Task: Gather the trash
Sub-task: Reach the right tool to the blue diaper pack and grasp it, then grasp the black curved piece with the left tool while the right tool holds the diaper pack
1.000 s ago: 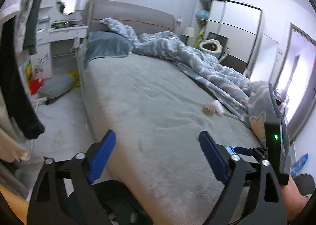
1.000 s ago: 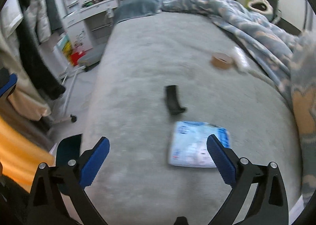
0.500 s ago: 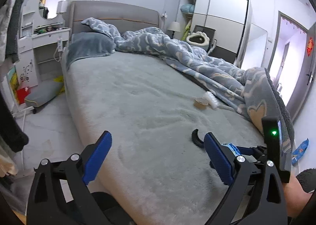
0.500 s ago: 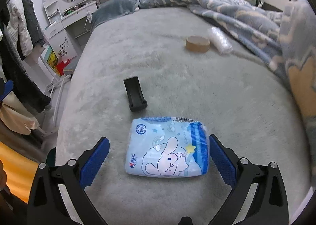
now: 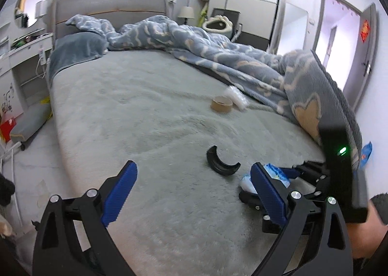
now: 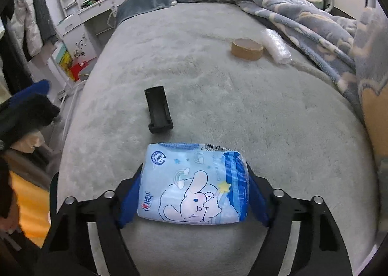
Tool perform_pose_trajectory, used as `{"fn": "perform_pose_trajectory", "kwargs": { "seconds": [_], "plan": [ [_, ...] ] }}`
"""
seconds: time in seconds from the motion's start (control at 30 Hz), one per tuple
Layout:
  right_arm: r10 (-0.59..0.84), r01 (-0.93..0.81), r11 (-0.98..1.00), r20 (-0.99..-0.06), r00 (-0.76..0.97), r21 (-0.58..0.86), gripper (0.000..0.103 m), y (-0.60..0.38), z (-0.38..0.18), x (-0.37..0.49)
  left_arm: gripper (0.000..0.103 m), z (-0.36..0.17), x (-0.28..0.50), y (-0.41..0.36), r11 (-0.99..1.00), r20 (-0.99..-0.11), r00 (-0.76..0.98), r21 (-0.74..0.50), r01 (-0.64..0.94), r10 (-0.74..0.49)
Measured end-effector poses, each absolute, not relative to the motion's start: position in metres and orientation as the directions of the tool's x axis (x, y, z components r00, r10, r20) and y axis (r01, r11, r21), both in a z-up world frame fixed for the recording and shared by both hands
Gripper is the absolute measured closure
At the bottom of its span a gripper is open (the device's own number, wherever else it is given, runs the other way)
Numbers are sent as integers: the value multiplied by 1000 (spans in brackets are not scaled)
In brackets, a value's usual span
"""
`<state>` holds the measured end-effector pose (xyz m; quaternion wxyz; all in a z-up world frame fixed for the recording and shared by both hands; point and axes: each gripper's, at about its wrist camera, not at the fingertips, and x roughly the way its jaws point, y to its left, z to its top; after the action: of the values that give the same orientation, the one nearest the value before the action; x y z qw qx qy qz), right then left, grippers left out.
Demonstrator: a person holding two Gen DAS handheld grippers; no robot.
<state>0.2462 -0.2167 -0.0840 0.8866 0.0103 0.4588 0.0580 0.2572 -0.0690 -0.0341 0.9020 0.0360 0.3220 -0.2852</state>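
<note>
Left wrist view: the left gripper hovers low over the bed, jaws wide with nothing between them, probably lined up for the curved black clip just ahead. A tape roll and a plastic wrap lie further back near the blanket.

Right wrist view: the right gripper straddles the tissue pack at the bed's near end, jaws closing on its short sides, pads looking right against it. Gripping the narrow way makes sense for a soft pack.
</note>
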Motion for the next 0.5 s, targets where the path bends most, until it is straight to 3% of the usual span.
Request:
{"fn": "perform_pose_trajectory", "kwargs": {
  "seconds": [0.13, 0.5],
  "plan": [
    [94, -100, 994, -800, 592, 42, 29, -231, -77, 243, 7, -41, 265, -84, 815, -620, 607, -95, 571, -497],
    [142, -23, 986, -745, 652, 168, 29, -294, -54, 233, 7, -57, 280, -119, 752, -657, 550, -39, 658, -515]
  ]
}}
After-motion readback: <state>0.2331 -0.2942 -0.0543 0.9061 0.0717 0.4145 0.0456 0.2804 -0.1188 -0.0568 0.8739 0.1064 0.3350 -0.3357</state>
